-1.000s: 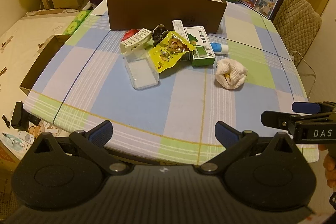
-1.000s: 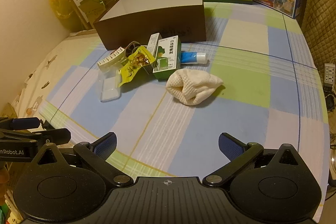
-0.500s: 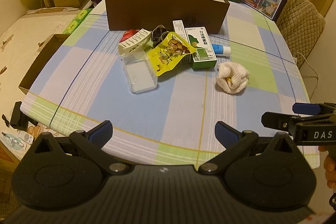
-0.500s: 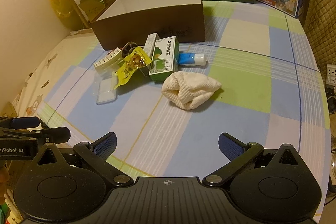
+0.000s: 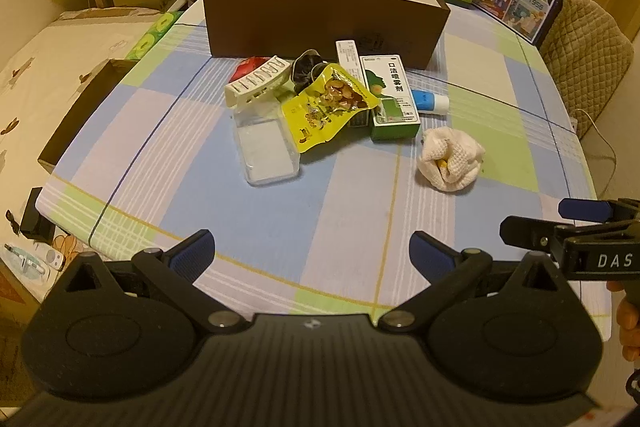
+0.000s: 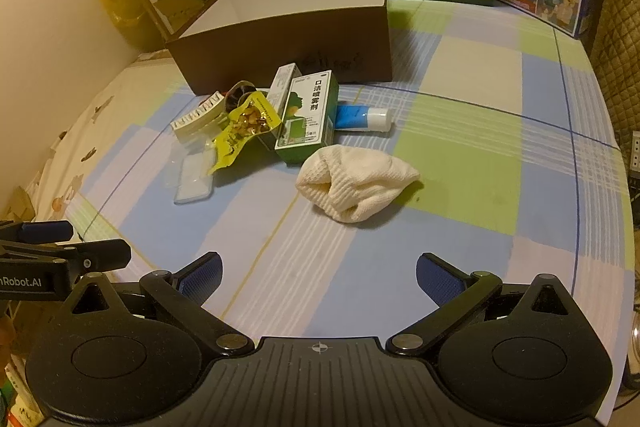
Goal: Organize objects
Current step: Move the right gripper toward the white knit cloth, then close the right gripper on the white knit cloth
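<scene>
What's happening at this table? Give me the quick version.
A person holds a two-finger gripper in each hand, tidying a table. The left gripper and right gripper are both open and empty, near the table's front edge. A pile lies loose ahead: yellow snack bag, green box, clear tray, white cloth. As far as its inside shows, the brown box behind looks empty.

A checked-cloth counter [image 5: 280,219] is carrying a brown box [image 5: 320,15] (open-topped), a clear tray [image 5: 266,153], a green carton [image 5: 390,99], a blue tube [image 5: 430,103] and a cream cloth [image 5: 450,159].
</scene>
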### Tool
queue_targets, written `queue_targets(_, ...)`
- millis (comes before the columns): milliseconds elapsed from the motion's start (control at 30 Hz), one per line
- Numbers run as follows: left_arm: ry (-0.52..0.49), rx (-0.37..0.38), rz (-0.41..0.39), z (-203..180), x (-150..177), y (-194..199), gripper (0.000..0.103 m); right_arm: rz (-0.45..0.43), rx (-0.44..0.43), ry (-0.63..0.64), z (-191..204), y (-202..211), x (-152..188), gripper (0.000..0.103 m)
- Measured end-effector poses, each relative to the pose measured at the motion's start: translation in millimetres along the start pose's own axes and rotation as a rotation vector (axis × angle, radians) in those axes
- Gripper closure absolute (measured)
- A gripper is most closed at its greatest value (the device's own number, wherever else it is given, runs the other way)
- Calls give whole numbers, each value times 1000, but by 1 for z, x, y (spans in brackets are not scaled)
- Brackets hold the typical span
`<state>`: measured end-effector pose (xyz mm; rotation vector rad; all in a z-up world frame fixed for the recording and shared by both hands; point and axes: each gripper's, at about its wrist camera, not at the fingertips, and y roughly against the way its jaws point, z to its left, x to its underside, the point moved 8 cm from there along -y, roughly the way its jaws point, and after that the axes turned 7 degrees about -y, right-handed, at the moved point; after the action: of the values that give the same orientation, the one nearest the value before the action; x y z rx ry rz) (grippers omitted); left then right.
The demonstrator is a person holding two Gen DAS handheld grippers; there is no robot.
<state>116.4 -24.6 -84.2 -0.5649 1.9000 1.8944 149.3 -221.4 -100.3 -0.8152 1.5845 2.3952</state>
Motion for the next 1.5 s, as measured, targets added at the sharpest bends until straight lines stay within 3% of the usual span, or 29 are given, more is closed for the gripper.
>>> queue_targets(467, 48, -50, 13, 2, -12, -20, 1, -25, -34, 75, -17, -25, -26, 2)
queue_targets(867, 77, -103, 30, 15, -21, -48, 1, -61, -29, 279, -15, -81, -41, 5)
queue_targets(1200, 32, -118, 19, 14, -33, -67, 1, -52, 20, 457, -10, -120, -37, 11)
queue_targets(1367, 3, -127, 10, 13, -38, -73, 1, -56, 39, 515, -14, -132, -34, 23)
queue_targets(1500, -12, -140, 9, 13, -41, -79, 1, -72, 24, 564, -16, -130, -32, 46)
